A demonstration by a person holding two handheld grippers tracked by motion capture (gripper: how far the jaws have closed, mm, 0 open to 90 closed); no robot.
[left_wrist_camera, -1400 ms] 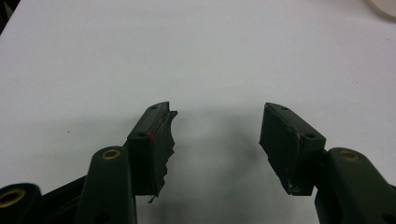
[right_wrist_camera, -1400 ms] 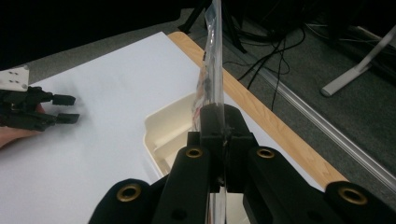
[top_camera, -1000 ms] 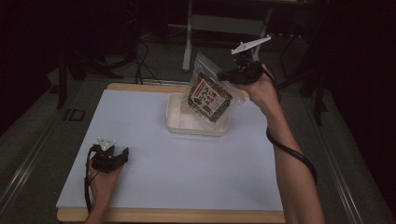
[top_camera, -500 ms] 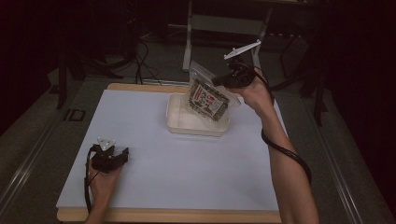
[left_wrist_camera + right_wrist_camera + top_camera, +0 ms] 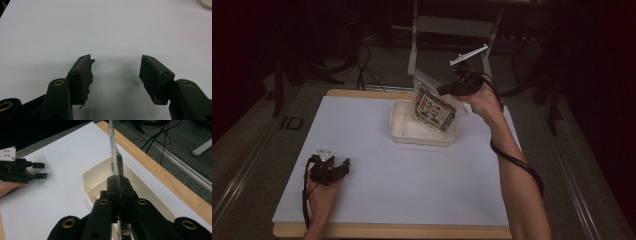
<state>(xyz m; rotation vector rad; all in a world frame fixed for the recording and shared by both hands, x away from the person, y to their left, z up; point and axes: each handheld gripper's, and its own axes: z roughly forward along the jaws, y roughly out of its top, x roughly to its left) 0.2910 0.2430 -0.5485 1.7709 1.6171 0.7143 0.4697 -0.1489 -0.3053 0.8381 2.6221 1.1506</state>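
Snack bag hanging over the tray

Right gripper (image 5: 451,89) is clamping the clear printed bag (image 5: 434,107) above the cream tray (image 5: 404,131); left gripper (image 5: 343,167), at 8 o'clock, is sitting wide open, empty.

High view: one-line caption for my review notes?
Right gripper holds a clear packet tilted over the cream tray; left gripper rests open on the white table.

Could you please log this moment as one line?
right gripper: shut on bag, over tray | left gripper: open, on table
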